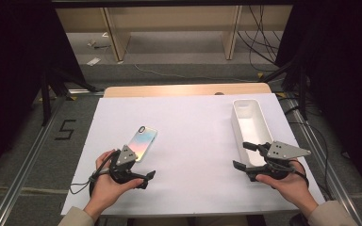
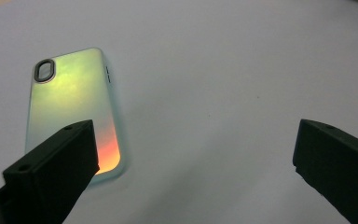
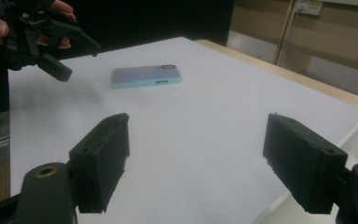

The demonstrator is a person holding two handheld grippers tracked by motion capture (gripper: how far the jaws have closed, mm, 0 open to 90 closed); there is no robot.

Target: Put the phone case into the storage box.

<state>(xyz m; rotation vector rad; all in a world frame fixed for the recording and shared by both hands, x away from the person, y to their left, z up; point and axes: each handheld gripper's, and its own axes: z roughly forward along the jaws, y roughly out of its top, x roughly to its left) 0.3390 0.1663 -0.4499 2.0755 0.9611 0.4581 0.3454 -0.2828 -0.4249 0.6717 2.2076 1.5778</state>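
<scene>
two open claws over a white tabletop with a phone and a bin

a white sheet (image 1: 193, 141) covers the wooden tabletop (image 1: 184, 89); beyond the tabletop are a grey floor, pale wooden shelving, loose cables and dark curtains at both sides. the phone (image 1: 143, 142), iridescent back up, lies flat on the sheet well apart from the white bin (image 1: 250, 129), which stands along the sheet's right edge and looks empty. the left claw (image 1: 146, 179) hovers just beside the phone's near end, jaws apart, holding nothing. the right claw (image 1: 244, 155) hangs by the bin's near end, jaws apart, holding nothing.
</scene>
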